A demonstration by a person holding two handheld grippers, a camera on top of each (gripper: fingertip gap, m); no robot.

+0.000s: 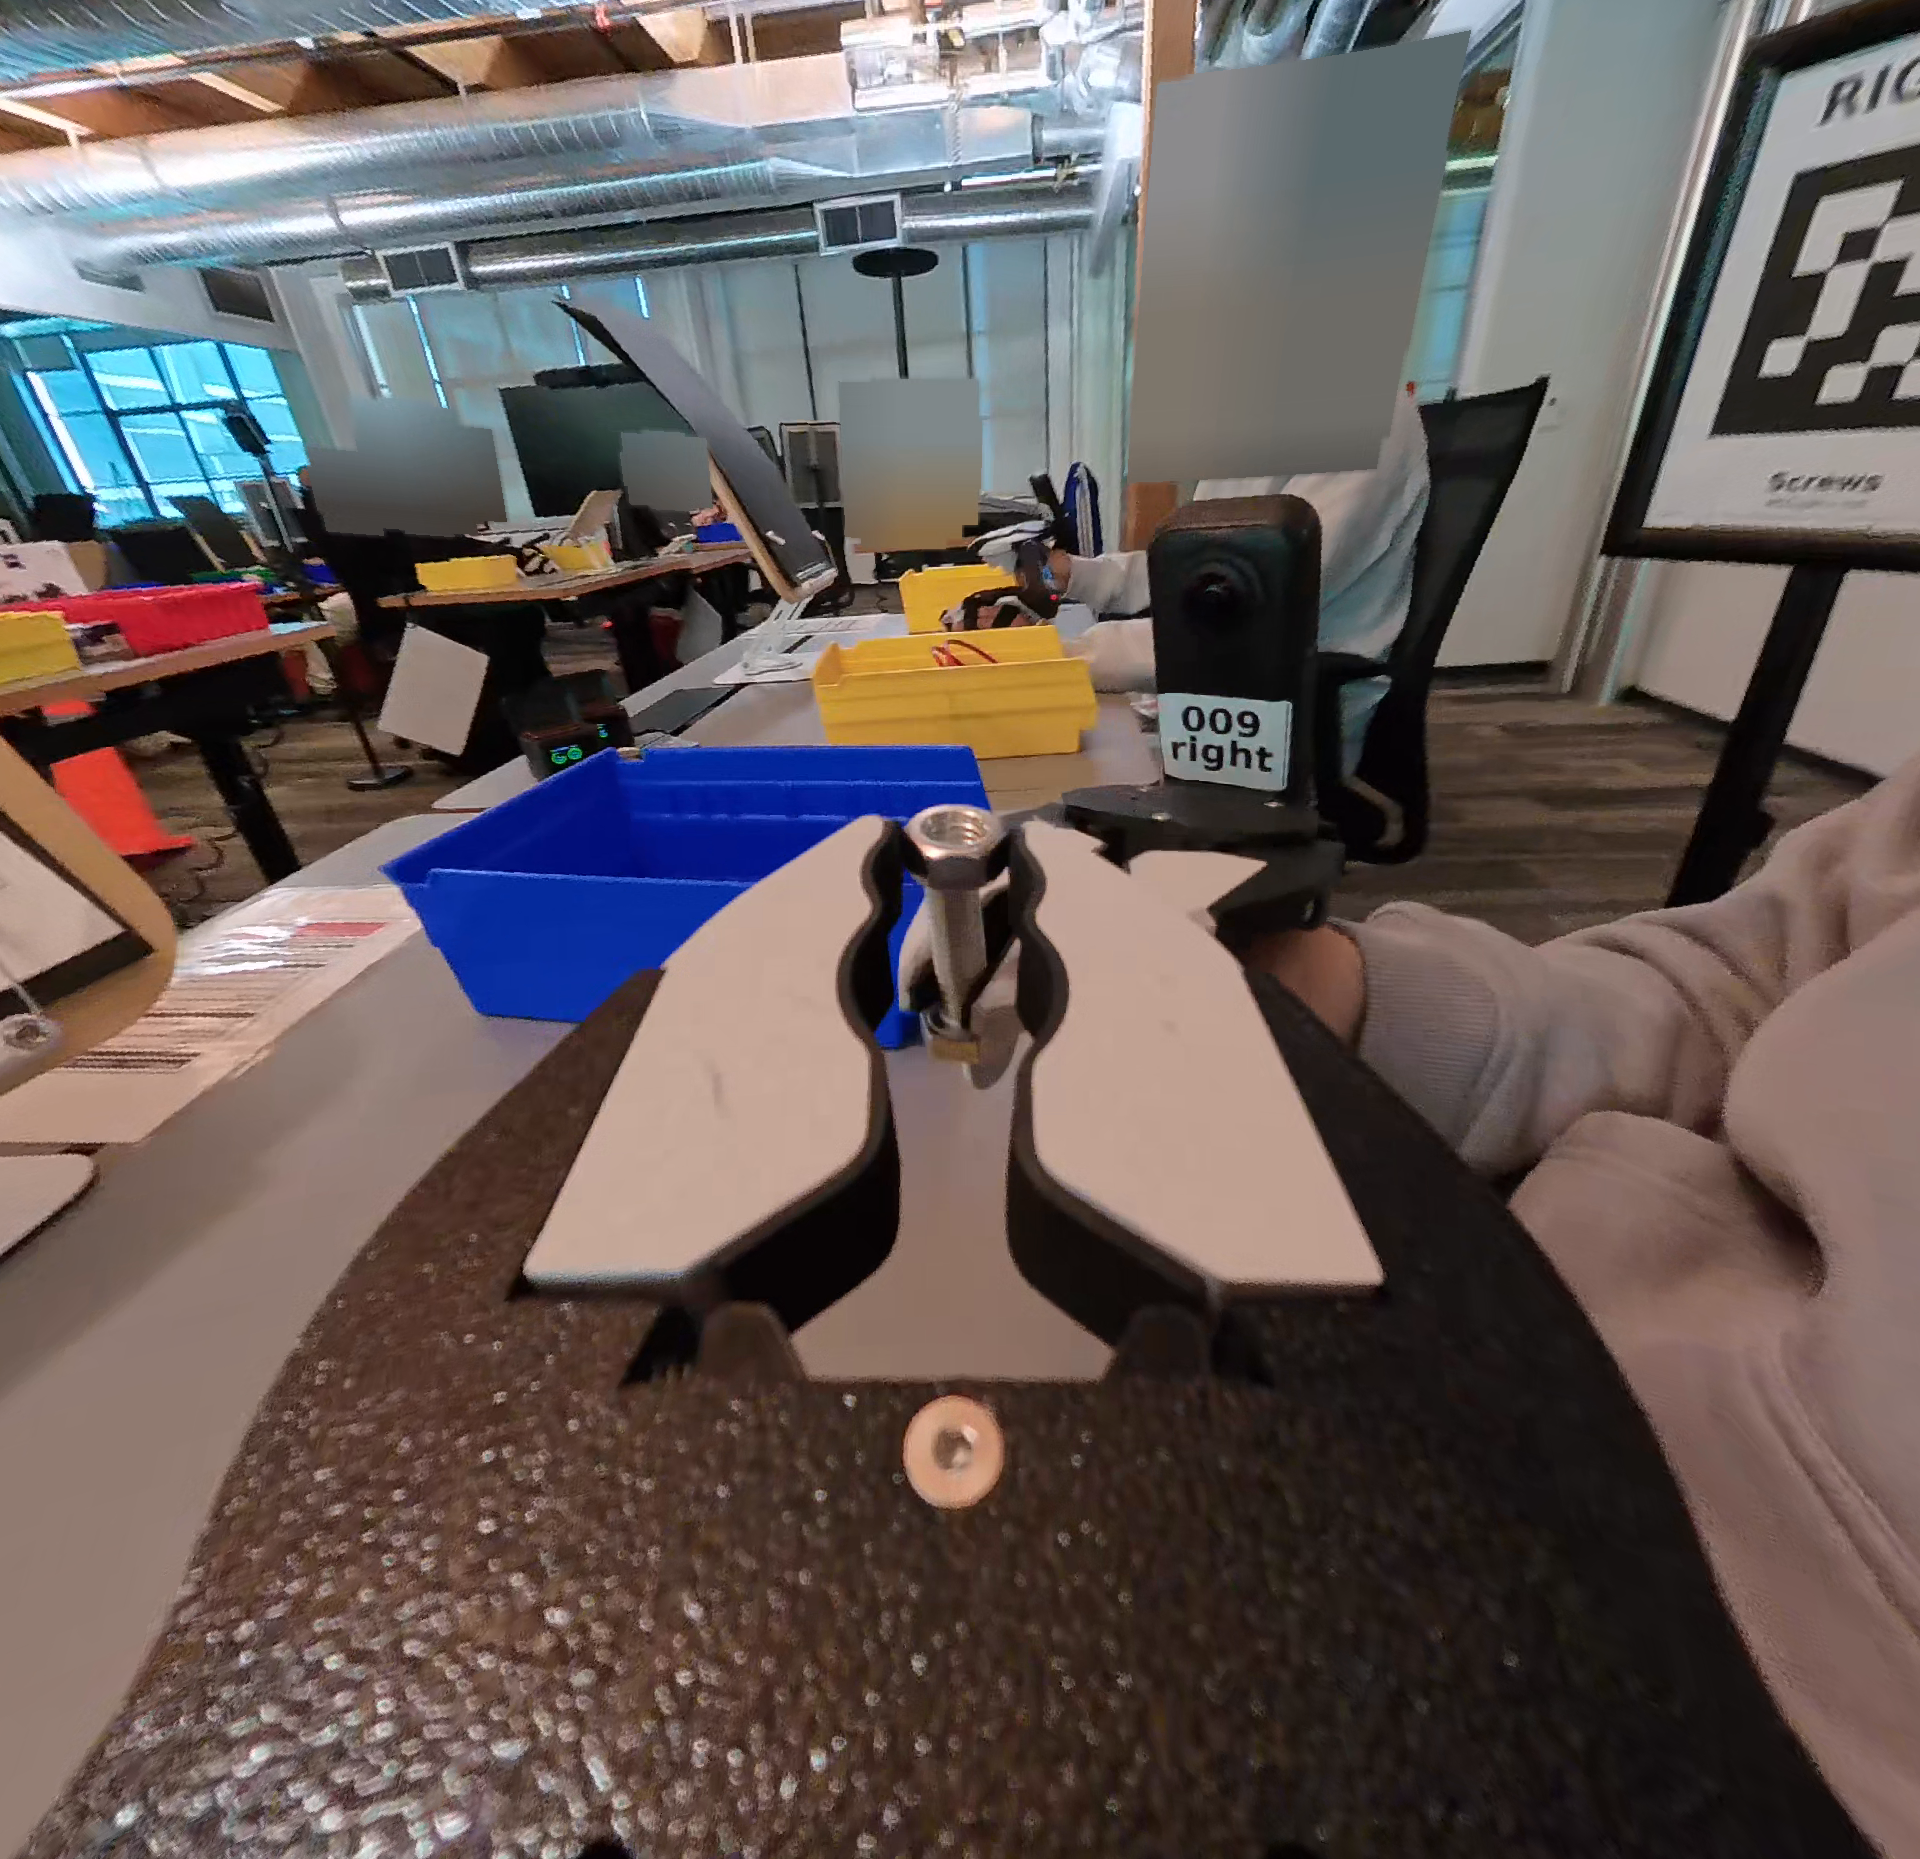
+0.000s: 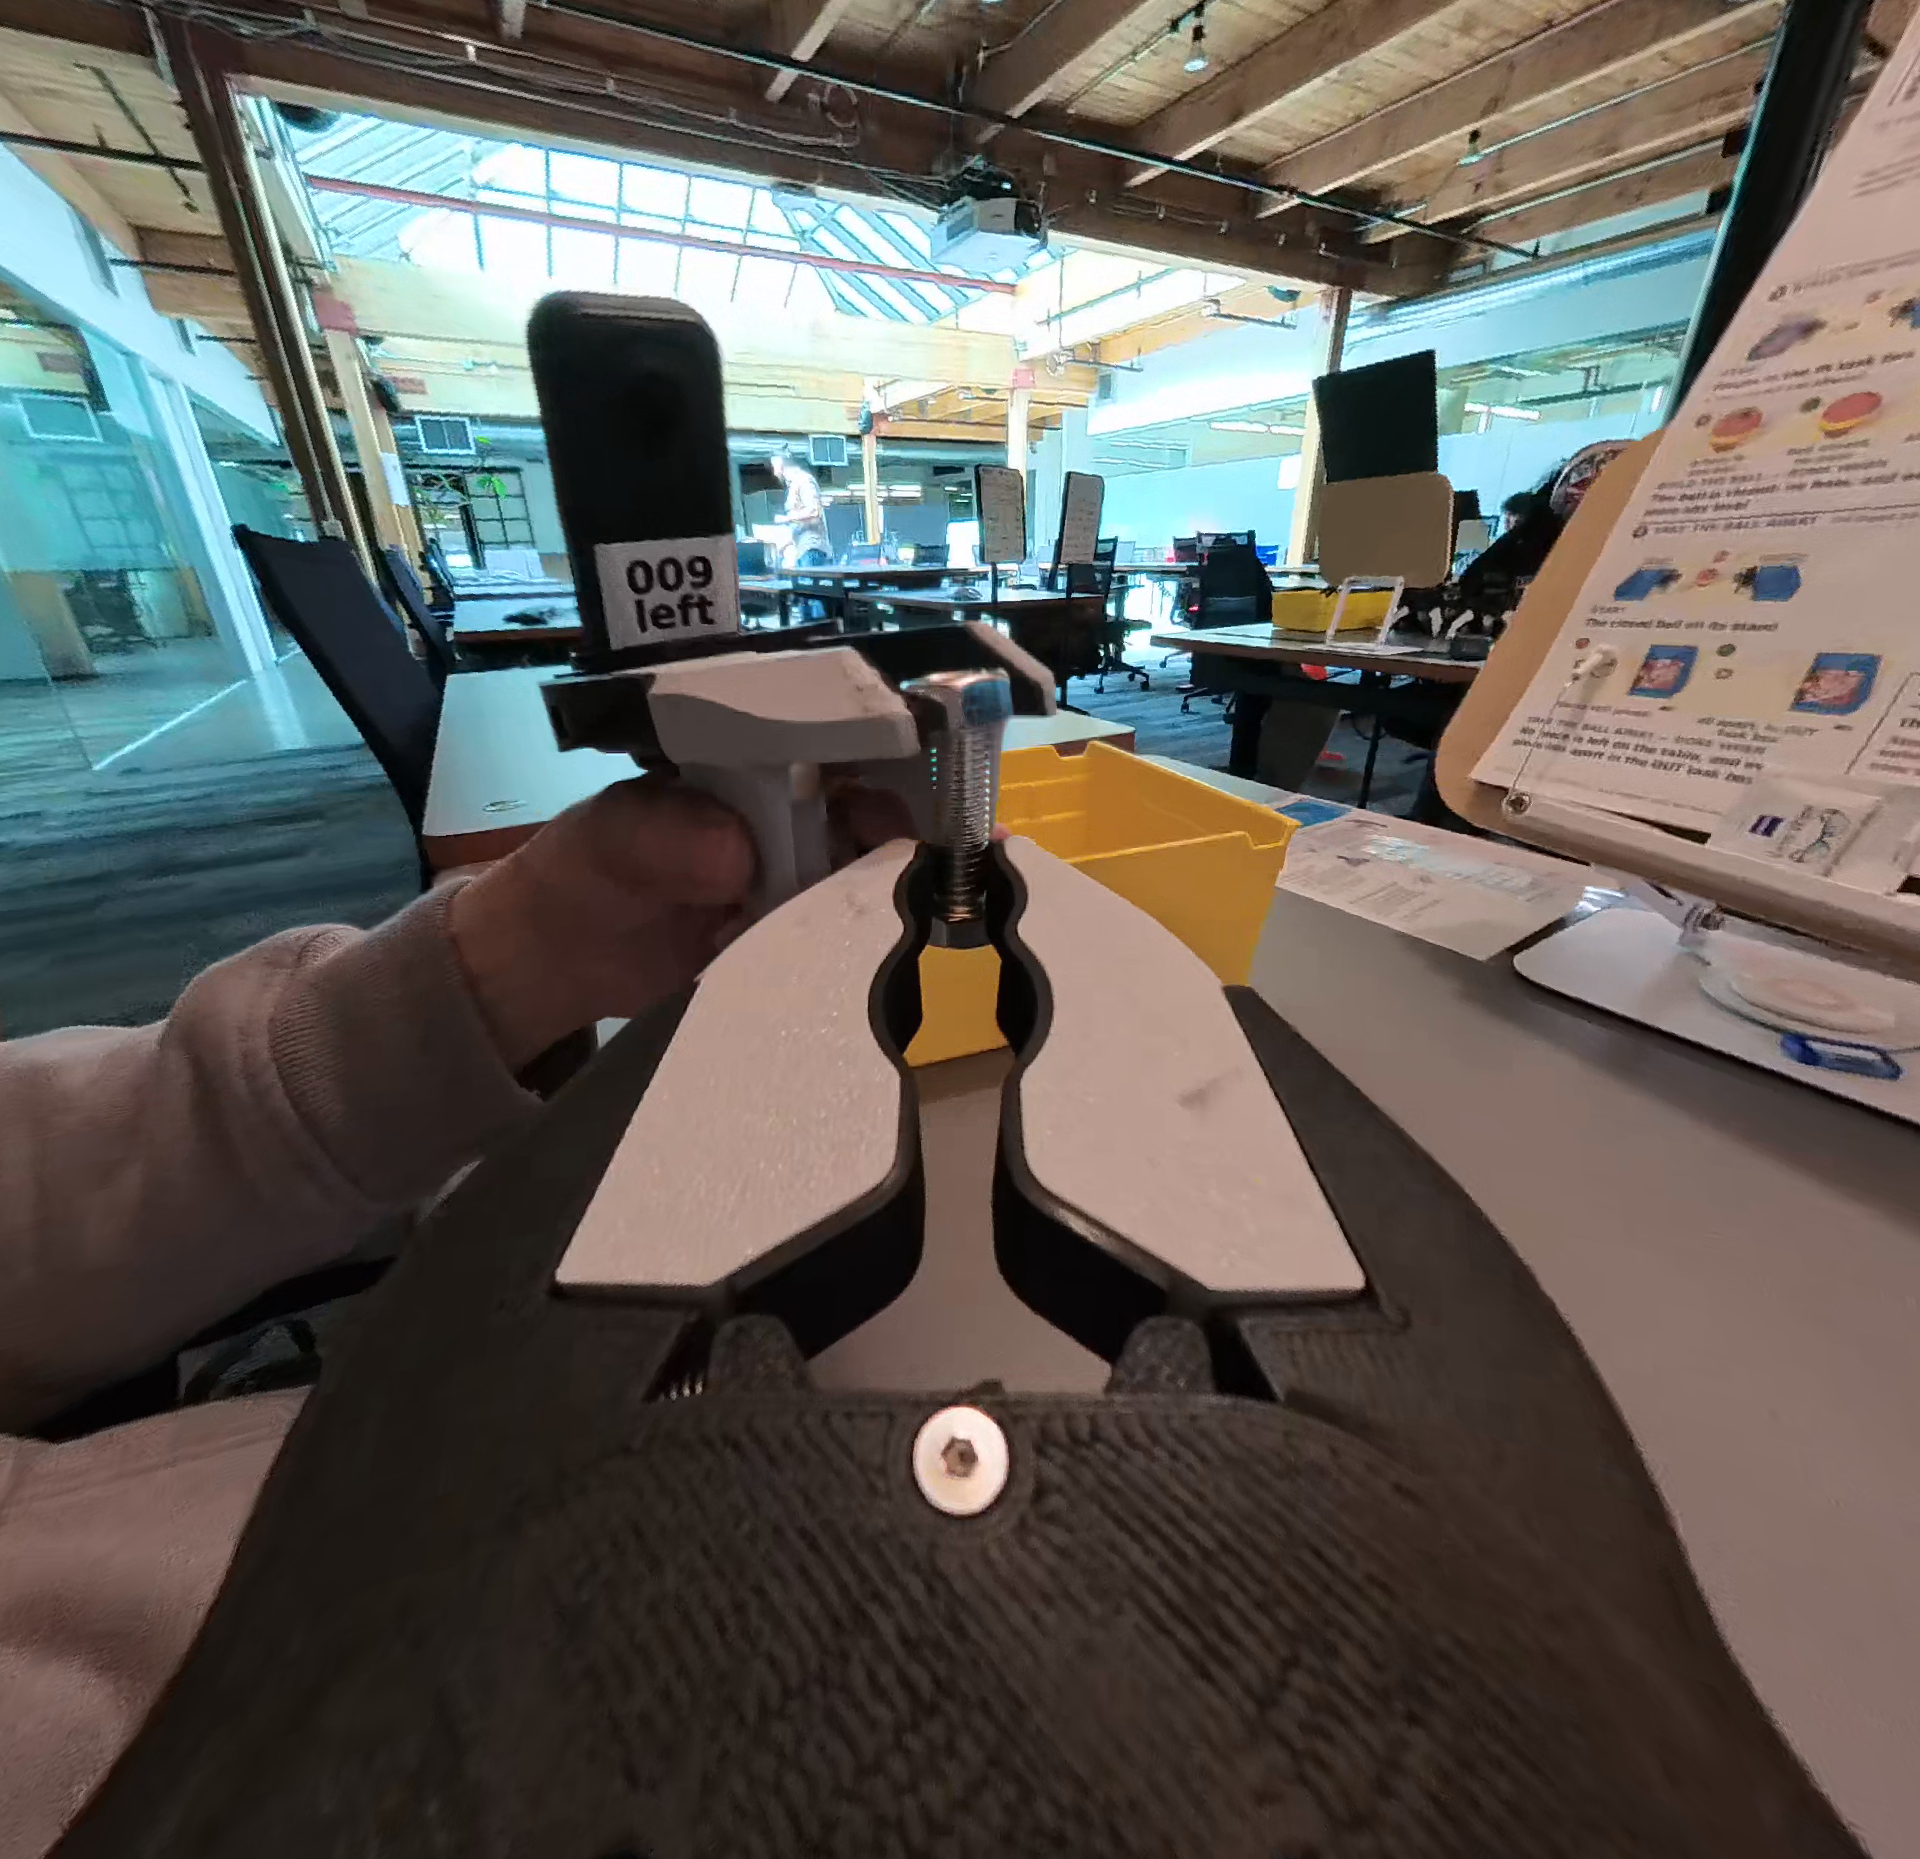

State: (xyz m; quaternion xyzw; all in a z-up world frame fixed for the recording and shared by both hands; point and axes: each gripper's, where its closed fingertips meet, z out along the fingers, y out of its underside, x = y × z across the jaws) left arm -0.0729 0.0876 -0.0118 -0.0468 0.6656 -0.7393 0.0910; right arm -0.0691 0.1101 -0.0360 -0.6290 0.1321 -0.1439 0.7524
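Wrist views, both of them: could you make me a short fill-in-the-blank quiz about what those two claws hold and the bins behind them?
1. The left gripper clamps the upright bolt by its hexagonal ____.
2. The right gripper clamps the lower end of the same ____.
3. In the left wrist view, the bin behind the bolt is ____.
4. In the right wrist view, the bin behind it is ____.

Missing words: head; bolt; blue; yellow.

Both of your views are bright, with daylight pouring in from the big windows [image 2: 644, 220] and glaring white-blue there. The wide lens bends the ceiling pipes [image 1: 416, 157] and beams near the edges. Close things look sharp, but your sleeve [image 1: 1714, 1186] is a bit smeared, the far desks are soft, and shadows stay faint.
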